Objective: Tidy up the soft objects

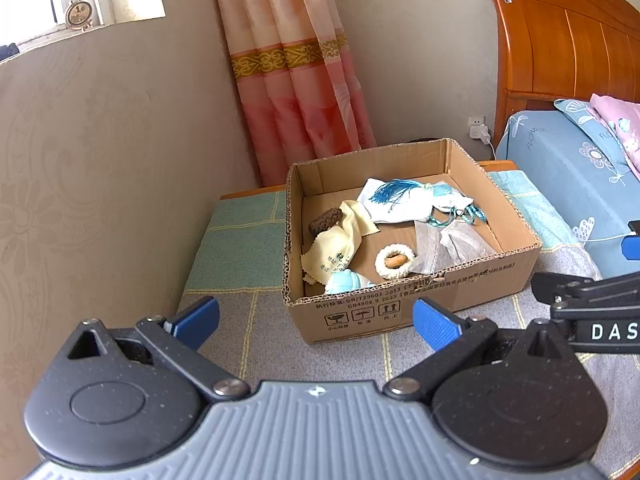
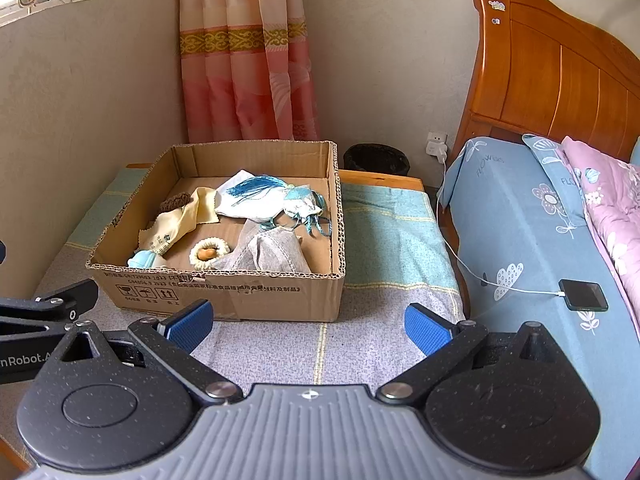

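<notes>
An open cardboard box [image 1: 412, 300] [image 2: 224, 292] stands on a cloth-covered low table. Inside lie a pale yellow cloth [image 1: 340, 244] [image 2: 176, 224], a white pouch with a blue tassel [image 1: 400, 200] [image 2: 256, 198], a brown knitted piece [image 1: 325, 219] [image 2: 175, 201], a cream ring [image 1: 395, 261] [image 2: 209, 253], grey mesh fabric [image 1: 452, 246] [image 2: 272, 254] and a light blue soft item [image 1: 346, 282] [image 2: 143, 258]. My left gripper [image 1: 316, 322] is open and empty, just in front of the box. My right gripper [image 2: 306, 326] is open and empty, in front of the box's right corner.
The table cloth [image 2: 384, 232] is green at the back and grey in front. A bed with a blue sheet [image 2: 520, 220] and a charging phone [image 2: 583, 295] lies to the right. A wall [image 1: 100, 200] is at the left, a curtain [image 1: 296, 80] behind, and a dark bin [image 2: 376, 158] sits behind the table.
</notes>
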`<state>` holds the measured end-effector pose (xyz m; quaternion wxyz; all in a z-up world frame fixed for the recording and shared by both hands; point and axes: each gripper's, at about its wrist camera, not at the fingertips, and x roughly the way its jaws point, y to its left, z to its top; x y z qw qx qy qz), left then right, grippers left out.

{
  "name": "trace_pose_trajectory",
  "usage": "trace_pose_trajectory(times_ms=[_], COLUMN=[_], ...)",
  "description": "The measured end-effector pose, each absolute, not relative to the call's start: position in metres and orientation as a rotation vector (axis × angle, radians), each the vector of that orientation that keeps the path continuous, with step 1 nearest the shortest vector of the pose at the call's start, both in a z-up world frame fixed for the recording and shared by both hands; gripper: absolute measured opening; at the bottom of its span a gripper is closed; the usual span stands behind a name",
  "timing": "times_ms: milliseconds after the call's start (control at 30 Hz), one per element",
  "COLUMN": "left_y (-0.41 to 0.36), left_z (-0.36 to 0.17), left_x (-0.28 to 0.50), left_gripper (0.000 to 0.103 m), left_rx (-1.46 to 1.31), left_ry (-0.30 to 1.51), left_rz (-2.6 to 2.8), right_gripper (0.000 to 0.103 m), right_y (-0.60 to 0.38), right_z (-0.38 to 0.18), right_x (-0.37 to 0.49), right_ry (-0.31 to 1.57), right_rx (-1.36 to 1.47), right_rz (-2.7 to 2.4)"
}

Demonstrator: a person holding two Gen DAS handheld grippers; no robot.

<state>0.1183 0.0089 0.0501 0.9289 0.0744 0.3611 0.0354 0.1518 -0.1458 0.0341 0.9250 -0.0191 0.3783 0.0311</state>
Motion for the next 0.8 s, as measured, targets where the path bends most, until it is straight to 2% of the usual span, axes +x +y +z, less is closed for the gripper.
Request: trace_pose_trajectory(times_ms=[800], left_y=[0.0105], left_z=[0.0530], left_x=[0.1105], left_gripper=[0.102], left_rx=[0.145], left_ry=[0.730], left_rz=[0.078], right_gripper=[0.103], right_y=[-0.1436], right_z=[0.0407], right_x=[0.1438], right_ry=[0.762], right_rx=[-0.042], right_rz=[0.065])
